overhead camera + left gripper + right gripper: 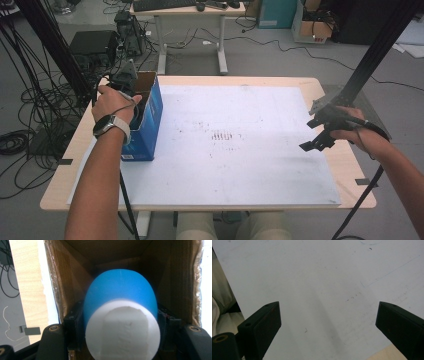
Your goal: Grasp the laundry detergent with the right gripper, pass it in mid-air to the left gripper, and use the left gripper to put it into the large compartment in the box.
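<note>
My left gripper point(120, 322) pinches a blue, egg-shaped foam object with a flat white end point(120, 300) and holds it inside the open blue cardboard box point(150, 120) at the tabletop's point(330, 165) left edge. I judge this to be the placing step; next, the jaws need to part so the object drops clear. My right gripper point(328, 322) hangs spread and empty near the right edge. The left gripper view shows the grip and the box's brown interior; in the high view my hand point(114, 102) covers the object.

Even bright light, soft shadows; left gripper view's blue-white object point(121, 315) blurred up close, box inside dim.
</note>
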A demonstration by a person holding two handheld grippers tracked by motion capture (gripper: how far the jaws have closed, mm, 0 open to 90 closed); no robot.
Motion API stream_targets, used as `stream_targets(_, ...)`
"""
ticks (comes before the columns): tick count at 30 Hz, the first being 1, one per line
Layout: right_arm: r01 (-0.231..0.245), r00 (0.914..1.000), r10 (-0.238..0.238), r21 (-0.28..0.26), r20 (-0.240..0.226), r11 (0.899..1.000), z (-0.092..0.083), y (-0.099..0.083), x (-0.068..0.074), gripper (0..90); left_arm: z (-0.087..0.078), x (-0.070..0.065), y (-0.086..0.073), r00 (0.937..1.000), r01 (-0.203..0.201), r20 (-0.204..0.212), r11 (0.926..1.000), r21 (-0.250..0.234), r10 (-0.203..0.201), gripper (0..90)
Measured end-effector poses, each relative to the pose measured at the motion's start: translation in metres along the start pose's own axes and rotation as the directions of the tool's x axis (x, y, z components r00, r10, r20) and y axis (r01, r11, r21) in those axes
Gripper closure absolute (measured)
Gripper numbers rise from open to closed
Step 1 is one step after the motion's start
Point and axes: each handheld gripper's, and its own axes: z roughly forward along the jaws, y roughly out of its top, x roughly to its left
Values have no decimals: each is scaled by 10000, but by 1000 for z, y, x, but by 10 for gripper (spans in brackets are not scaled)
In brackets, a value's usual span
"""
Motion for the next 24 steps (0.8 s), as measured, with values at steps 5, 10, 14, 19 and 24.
stream_targets(5, 32, 10000, -32, 1, -15, 10000, 1, 0, 0, 60, 0, 0, 0, 10000, 3, -3, 10000, -14, -3, 374)
stream_targets(10, 40, 10000, -40, 17, -15, 10000, 1, 0, 0, 61, 0, -1, 0, 10000, 28, 1, 10000, 9, -28, 374)
stream_targets(14, 28, 10000, -28, 11, -7, 10000, 1, 0, 0, 60, 0, 0, 0, 10000, 29, -1, 10000, -17, -29, 374)
stream_targets(19, 44, 10000, -44, 15, -3, 10000, 1, 0, 0, 61, 0, -1, 0, 10000, 49, -8, 10000, 12, -49, 374)
stream_targets(24, 27, 10000, -27, -4, -10, 10000, 1, 0, 0, 61, 0, -1, 0, 10000, 66, -25, 10000, -7, -66, 374)
